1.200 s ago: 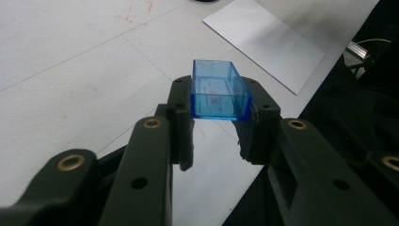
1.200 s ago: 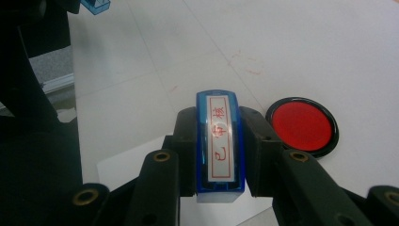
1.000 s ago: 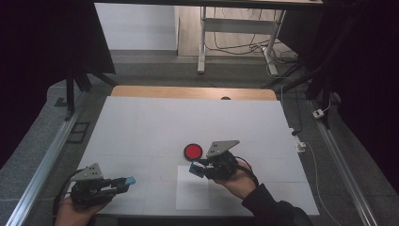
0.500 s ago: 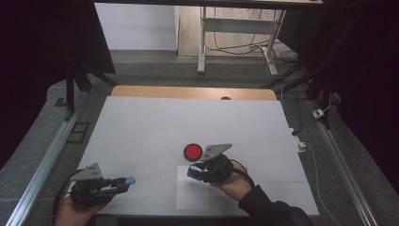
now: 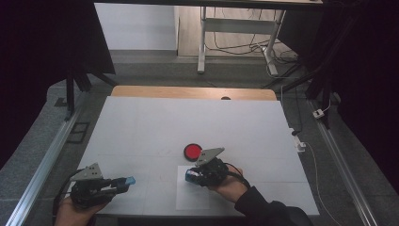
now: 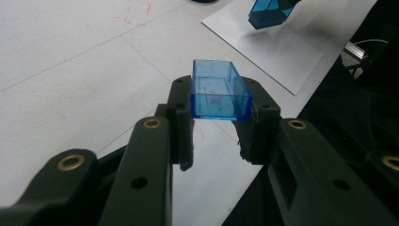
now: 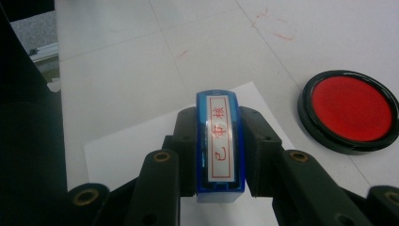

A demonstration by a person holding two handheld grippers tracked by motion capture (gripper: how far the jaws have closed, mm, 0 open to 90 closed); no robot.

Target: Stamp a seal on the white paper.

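left gripper (image 6: 220, 129): jaws clamp clear blue plastic cap (image 6: 219, 92), boxy, hollow | right gripper (image 7: 219, 155): jaws clamp blue rectangular stamp (image 7: 220, 141) over white paper sheet (image 7: 141, 141) | round glossy red ink pad (image 7: 352, 109) just beside

1. you work at a white table top (image 5: 155, 125) with a bare wooden strip (image 5: 141, 92) along its far edge.
2. grey floor (image 5: 141, 61) surrounds you.
3. metal rails (image 5: 44, 162) run down both sides of the table.
4. beyond it stands a white-legged desk (image 5: 202, 42) with loose cables (image 5: 235, 44) beneath.
5. dark panels (image 5: 42, 42) close off both far corners.
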